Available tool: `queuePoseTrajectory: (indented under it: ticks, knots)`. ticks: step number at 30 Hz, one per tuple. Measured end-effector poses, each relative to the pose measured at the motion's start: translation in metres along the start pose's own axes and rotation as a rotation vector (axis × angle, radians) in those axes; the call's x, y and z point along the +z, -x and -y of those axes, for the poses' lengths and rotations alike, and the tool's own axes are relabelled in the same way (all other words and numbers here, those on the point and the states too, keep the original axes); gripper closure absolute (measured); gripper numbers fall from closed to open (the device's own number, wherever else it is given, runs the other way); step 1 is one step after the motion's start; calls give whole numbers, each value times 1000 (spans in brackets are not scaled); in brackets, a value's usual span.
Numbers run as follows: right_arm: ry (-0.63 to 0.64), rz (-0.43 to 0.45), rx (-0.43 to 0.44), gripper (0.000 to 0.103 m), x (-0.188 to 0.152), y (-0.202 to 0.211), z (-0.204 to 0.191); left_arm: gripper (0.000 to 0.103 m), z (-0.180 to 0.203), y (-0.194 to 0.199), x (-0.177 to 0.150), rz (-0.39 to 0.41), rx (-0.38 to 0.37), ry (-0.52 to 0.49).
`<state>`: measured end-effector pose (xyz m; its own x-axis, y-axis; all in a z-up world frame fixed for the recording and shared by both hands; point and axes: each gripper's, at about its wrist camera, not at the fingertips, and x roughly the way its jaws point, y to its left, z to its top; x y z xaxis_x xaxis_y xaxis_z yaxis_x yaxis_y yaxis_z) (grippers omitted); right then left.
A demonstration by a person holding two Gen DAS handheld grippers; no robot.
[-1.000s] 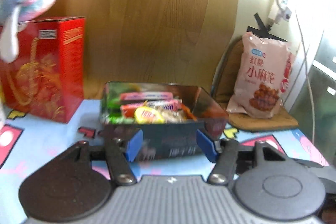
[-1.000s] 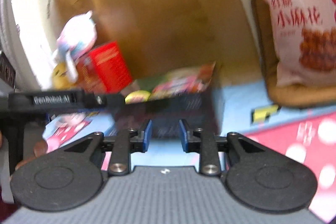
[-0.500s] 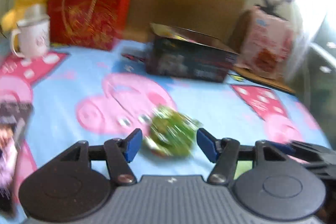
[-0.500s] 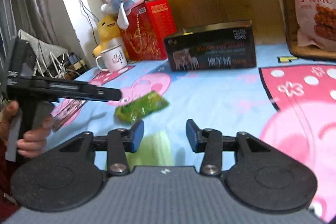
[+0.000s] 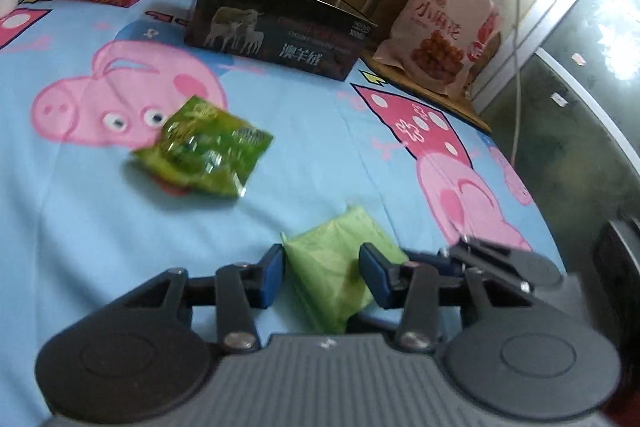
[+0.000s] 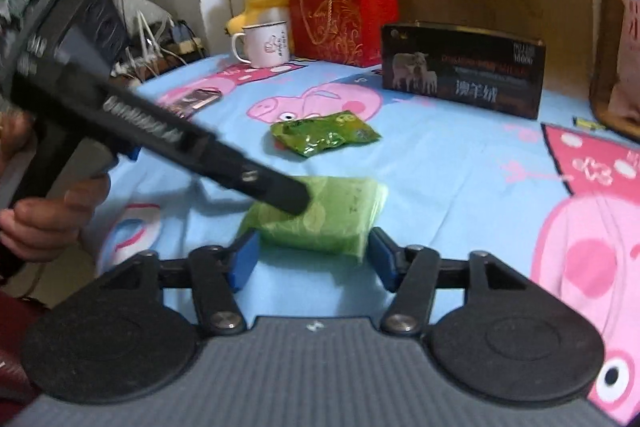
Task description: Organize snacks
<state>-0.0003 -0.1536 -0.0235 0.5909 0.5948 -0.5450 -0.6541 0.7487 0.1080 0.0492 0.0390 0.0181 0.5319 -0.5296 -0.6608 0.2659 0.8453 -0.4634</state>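
here the left gripper and the right gripper both straddle the pale green pack, which lies on the cartoon sheet. the left jaws have just been closing and the right jaws opening; both pairs stand apart, with no pad clearly pressing on the pack. the shiny green packet lies farther off, between the pack and the black box.
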Motion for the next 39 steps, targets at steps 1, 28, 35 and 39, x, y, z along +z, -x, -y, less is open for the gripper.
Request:
queuePoseTrajectory:
  ticks: [1,28,35,39]
  knots:
    - [19,1,-31,53,1,-3,-3,62,2,-4,5,5,13,-7]
    - [-157,74,-162,58,1,-5,31,53,29,-48,38,139,405,-170]
    - [-146,73,-176,58,1,-4,27,51,19,-39,39,174,469,-158]
    - [-138,72,-180,58,1,-4,27,51,13,-36,39,190,510,-161]
